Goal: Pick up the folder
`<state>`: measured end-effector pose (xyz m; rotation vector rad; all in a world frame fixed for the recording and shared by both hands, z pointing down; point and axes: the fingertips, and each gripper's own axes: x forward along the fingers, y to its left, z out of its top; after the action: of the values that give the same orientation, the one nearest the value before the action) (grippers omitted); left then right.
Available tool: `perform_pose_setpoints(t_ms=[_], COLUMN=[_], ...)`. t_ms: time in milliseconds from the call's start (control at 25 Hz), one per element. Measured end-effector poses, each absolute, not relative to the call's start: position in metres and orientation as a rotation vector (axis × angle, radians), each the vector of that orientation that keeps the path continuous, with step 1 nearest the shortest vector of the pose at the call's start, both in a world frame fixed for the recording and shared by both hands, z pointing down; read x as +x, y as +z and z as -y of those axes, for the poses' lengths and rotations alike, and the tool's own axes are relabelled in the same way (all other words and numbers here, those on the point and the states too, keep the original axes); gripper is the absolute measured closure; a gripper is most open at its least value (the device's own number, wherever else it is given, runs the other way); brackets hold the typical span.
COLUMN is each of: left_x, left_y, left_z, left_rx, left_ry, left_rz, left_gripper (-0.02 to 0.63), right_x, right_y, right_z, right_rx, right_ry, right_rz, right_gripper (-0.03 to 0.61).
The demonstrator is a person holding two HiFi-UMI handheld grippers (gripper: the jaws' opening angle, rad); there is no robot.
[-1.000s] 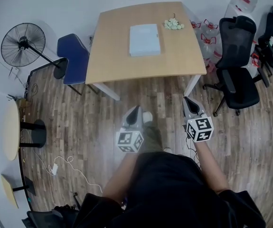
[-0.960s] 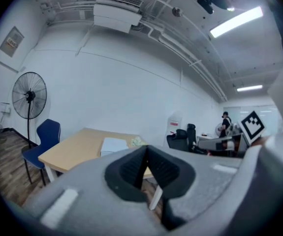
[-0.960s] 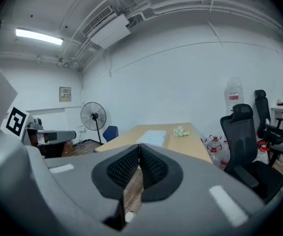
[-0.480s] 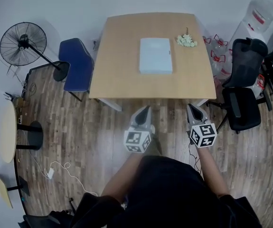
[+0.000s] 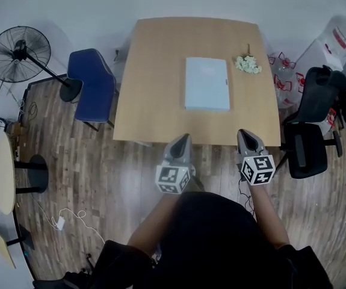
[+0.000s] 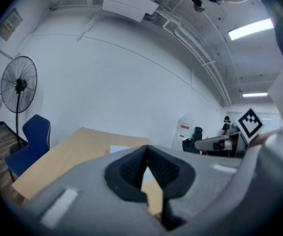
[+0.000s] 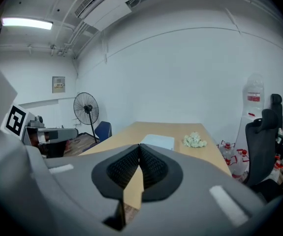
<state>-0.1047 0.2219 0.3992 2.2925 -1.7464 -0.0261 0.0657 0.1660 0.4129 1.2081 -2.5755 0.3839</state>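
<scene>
A pale blue folder (image 5: pixel 207 83) lies flat on the wooden table (image 5: pixel 154 89), right of its middle. It also shows in the right gripper view as a light slab (image 7: pixel 158 141) beyond the jaws. My left gripper (image 5: pixel 180 142) and right gripper (image 5: pixel 247 138) hover side by side at the table's near edge, both shut and empty. In the left gripper view the left gripper (image 6: pixel 147 154) points across the tabletop (image 6: pixel 67 154) with its jaws together. In the right gripper view the right gripper (image 7: pixel 139 151) points at the folder.
A small bunch of white flowers (image 5: pixel 248 64) lies right of the folder. A blue chair (image 5: pixel 92 84) stands at the table's left, a fan (image 5: pixel 15 55) beyond it. Black office chairs (image 5: pixel 314 125) and water bottles (image 5: pixel 286 71) crowd the right side. A round side table (image 5: pixel 1 173) is at far left.
The person has walked up to the table: both grippers moved from over the floor to the table's near edge, and the folder now lies much closer. Both jaws stayed shut.
</scene>
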Motion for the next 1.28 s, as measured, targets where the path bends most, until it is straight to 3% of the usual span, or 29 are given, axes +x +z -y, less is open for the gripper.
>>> perform_pose_setpoints(t_ms=[480,1280], left_x=[-0.173,-0.191], left_y=[0.42,0.485], left_z=[-0.105,0.037], left_rx=[2.333,2.114], left_ry=[-0.012,0.044], left_rz=[1.623,1.605], left_gripper=[0.611,0.611], right_x=[0.025,0.039], right_y=[0.439,0.505], right_z=[-0.065,0.08], right_rx=[1.296,1.245], right_ry=[0.481,0.6], right_rz=[2.5,2.452], right_gripper=[0.577,0.577])
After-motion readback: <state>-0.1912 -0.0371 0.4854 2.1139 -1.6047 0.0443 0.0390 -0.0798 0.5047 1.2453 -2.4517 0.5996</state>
